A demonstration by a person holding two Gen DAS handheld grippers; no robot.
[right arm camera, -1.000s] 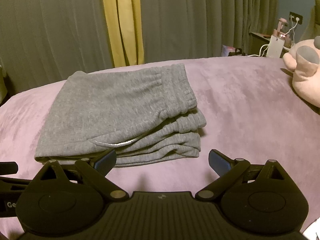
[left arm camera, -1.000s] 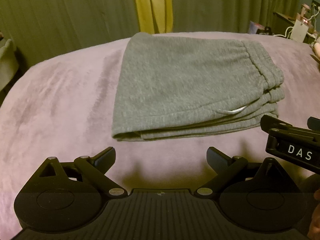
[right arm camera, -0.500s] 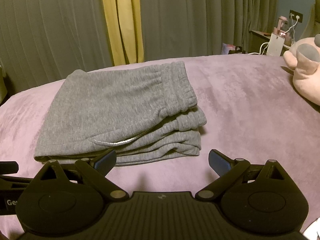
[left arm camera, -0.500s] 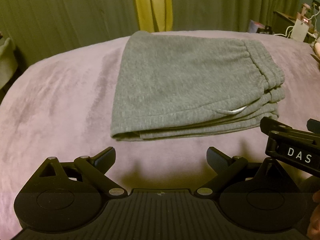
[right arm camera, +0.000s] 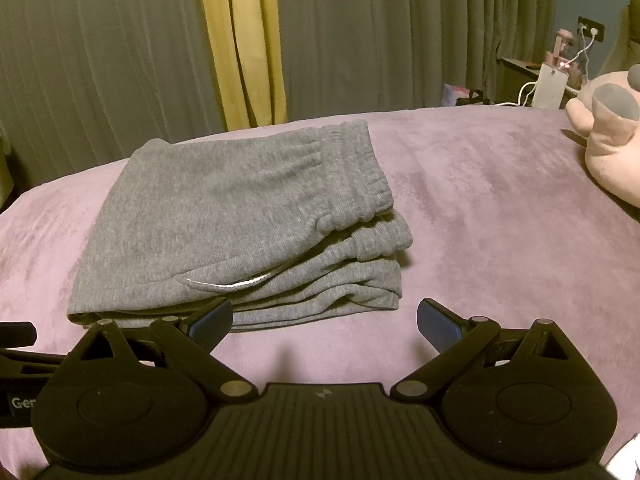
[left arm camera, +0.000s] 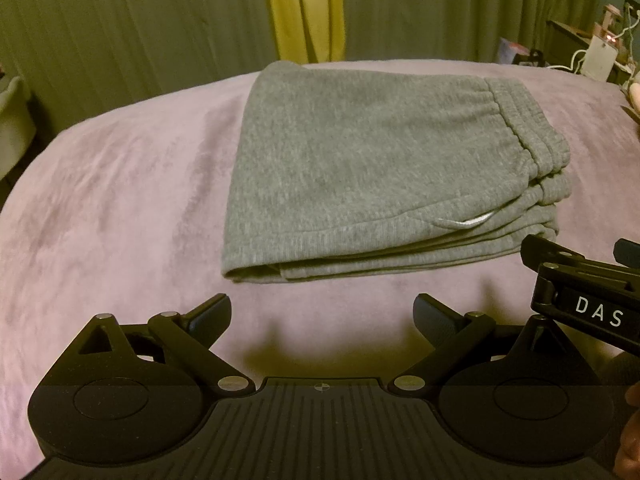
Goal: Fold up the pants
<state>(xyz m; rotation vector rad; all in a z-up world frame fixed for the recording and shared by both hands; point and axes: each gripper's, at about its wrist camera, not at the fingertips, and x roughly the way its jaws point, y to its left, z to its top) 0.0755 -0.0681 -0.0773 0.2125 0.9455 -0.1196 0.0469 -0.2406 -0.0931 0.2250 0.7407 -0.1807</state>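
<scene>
Lying folded in a gray stack, the pants [left arm camera: 372, 168] are resting on the purple bed [left arm camera: 120, 208]. Both the left gripper [left arm camera: 322, 318] and right gripper [right arm camera: 324, 320] are hovering near its front edge, jaws spread wide and empty; a pink plush [right arm camera: 608, 140], seemingly a toy, is sitting well apart.

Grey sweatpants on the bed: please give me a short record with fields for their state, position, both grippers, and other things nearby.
item: grey sweatpants, folded into a stacked bundle
waistband: elastic end on the right of the bundle in both views
detail: white drawstring peeks out at the near edge
surface: purple blanket, bundle lies flat on it
left gripper: open, empty, just short of the bundle's near edge
right gripper: open, empty, near the bundle's near right corner
nearby: pink plush toy at the far right, apart from the pants
background: grey curtains with a yellow curtain panel
</scene>
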